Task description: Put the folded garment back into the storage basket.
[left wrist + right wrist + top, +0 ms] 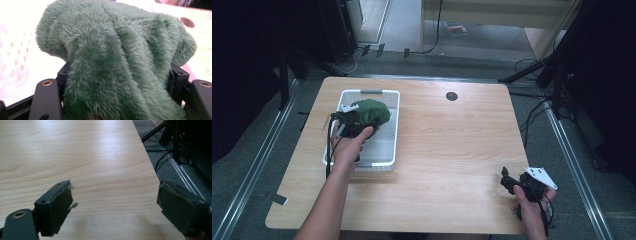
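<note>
A light wooden table (pixel 447 150) with rounded corners carries the things. A white perforated basket (pixel 393 135) stands directly on its left half, long side running away from the person. Near the far edge, a small dark round cap (pixel 451 96) sits in the tabletop. The table stands on grey floor (pixel 242 165).
</note>
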Tool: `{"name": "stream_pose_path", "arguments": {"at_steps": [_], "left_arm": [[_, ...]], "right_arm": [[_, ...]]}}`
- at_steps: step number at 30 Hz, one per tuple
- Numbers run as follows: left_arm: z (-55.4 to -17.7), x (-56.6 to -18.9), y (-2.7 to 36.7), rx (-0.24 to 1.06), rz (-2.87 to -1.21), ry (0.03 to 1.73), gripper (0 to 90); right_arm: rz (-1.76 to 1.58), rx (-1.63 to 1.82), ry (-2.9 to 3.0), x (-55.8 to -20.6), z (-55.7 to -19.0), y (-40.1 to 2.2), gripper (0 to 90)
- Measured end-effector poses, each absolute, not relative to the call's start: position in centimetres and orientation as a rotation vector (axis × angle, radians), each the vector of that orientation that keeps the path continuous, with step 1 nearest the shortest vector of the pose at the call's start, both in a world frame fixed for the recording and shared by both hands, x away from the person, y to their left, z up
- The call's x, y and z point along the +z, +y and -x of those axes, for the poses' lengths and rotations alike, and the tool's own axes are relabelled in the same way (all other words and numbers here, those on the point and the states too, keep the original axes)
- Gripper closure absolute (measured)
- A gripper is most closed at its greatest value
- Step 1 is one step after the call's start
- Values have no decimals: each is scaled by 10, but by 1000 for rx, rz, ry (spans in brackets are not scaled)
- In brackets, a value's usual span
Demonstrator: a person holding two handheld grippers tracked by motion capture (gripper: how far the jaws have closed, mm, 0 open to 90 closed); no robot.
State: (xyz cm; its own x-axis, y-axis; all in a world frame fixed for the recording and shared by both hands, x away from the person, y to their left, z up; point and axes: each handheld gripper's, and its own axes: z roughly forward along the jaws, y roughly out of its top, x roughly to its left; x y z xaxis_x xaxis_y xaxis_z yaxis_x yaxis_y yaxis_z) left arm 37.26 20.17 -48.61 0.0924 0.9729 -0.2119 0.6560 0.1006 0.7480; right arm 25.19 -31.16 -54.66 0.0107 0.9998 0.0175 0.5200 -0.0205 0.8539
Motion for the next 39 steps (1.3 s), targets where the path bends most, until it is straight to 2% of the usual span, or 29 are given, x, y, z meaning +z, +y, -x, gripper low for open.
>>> {"name": "stream_pose_path", "arguments": {"at_steps": [5, 11, 17, 31, 39], "left_arm": [[-380, -491, 195, 489, -1743, 1678, 249], [-382, -491, 197, 454, -1734, 1728, 145], [-376, -481, 200, 486, -1708, 1663, 87], [-340, -453, 207, 519, -1635, 1466, 67], [-319, -444, 220, 535, -1577, 1413, 34]], "right_arm": [[-1624, 912, 1582, -547, -252, -312, 132], [-1625, 912, 1585, -546, -252, -312, 132], [-1625, 909, 1585, -547, -252, -312, 131], [-1625, 907, 1585, -547, -252, -311, 131], [-1624, 902, 1586, -547, -252, -311, 131]]}}
